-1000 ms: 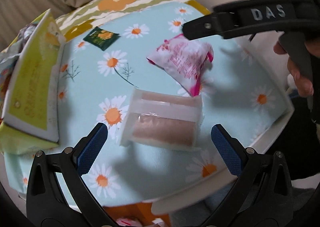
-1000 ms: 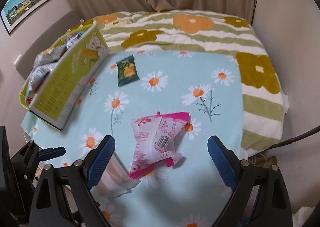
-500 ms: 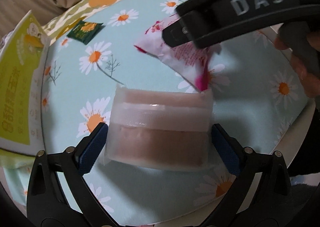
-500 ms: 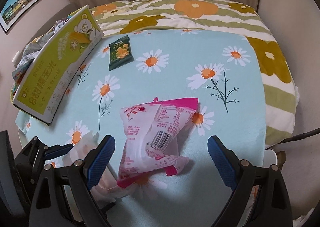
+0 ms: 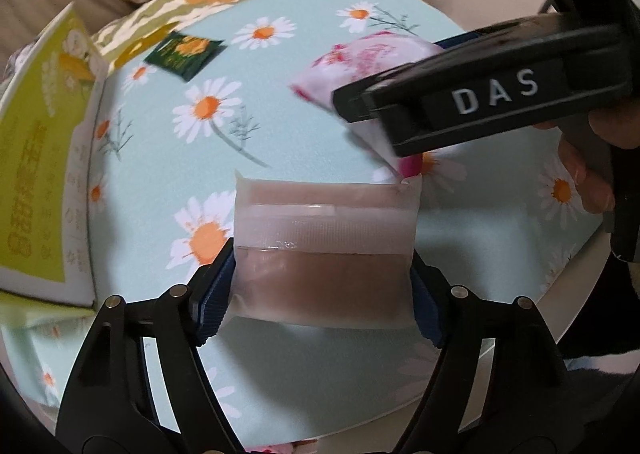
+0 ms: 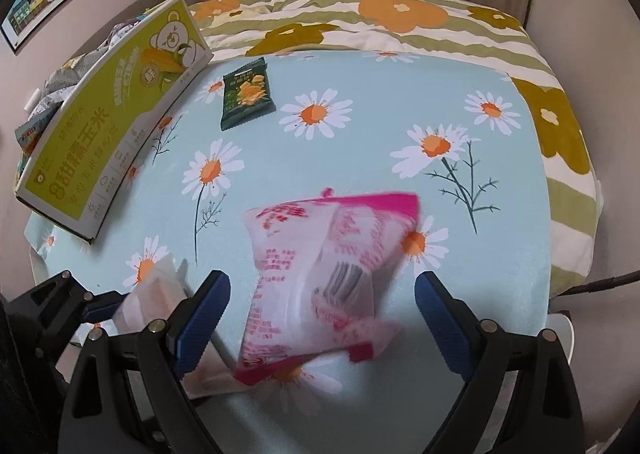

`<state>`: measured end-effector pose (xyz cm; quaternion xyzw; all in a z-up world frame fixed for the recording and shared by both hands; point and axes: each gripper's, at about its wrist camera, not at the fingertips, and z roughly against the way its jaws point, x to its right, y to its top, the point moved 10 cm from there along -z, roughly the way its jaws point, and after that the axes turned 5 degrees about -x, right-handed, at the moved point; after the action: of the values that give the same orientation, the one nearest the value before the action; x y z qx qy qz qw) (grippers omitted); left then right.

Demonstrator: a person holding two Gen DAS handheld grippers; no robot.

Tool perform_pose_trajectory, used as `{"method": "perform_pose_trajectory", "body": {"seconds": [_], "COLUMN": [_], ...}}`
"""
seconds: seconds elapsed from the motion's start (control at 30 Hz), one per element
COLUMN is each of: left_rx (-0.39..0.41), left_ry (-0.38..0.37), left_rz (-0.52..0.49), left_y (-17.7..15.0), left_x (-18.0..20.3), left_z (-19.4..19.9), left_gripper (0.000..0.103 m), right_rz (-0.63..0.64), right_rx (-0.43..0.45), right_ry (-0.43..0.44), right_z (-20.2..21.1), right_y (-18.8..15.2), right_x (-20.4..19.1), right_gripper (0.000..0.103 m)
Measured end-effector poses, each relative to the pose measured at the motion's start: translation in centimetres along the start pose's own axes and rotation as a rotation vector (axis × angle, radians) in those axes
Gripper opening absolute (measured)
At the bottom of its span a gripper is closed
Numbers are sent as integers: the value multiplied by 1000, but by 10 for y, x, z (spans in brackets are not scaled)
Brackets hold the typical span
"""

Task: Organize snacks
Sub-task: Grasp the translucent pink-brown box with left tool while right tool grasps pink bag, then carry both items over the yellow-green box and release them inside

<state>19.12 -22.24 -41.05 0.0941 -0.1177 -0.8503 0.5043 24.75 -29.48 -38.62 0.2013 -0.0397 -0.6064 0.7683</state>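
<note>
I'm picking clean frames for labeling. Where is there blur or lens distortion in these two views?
Left wrist view: the right gripper is smeared at its tip, and the table edge bows from the fisheye. Right wrist view: the pink snack packet is motion-blurred, while the green box stays sharp but curved.

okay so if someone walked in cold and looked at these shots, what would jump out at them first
Probably the translucent packet with brownish filling, squeezed between the left gripper's blue pads, whose jaws have just been closing. Next, the pink-and-white snack bag lying on the daisy-print cloth between the right gripper's open jaws, untouched.
</note>
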Motion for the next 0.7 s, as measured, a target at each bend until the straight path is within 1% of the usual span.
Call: {"method": "perform_pose_trajectory", "body": {"seconds": [0.2,0.27,0.4,0.43,0.47,0.53,0.57,0.63,0.7], "left_rx": [-9,-12,-12,-10,-9,-6,-3,4,16], "left_ry": [25,30,39,40,41,47,50,54,54], "left_rz": [67,94,137,150,163,180,189,203,216], "left_y": [-6,-9,-14,-15,-17,-18,-18,-19,-18], "left_x": [-28,-35,-48,-51,-55,-60,-62,-65,-68], "left_z": [-1,0,3,4,6,8,10,14,19], "left_gripper": [73,73,73,73,73,73,73,72,72], "right_rz": [29,31,41,40,44,64,67,54,47], "right_rx": [-5,-11,-10,-6,-2,3,4,8,13], "right_ry": [-13,-7,-20,-23,-32,-64,-63,-43,-39], "right_z": [-7,-10,-15,-16,-16,-16,-16,-14,-11], "right_y": [5,4,5,6,8,10,11,12,12], "right_x": [-5,-9,-14,-15,-16,-15,-15,-15,-15], "right_gripper": [90,85,83,78,70,58,54,47,44]}}
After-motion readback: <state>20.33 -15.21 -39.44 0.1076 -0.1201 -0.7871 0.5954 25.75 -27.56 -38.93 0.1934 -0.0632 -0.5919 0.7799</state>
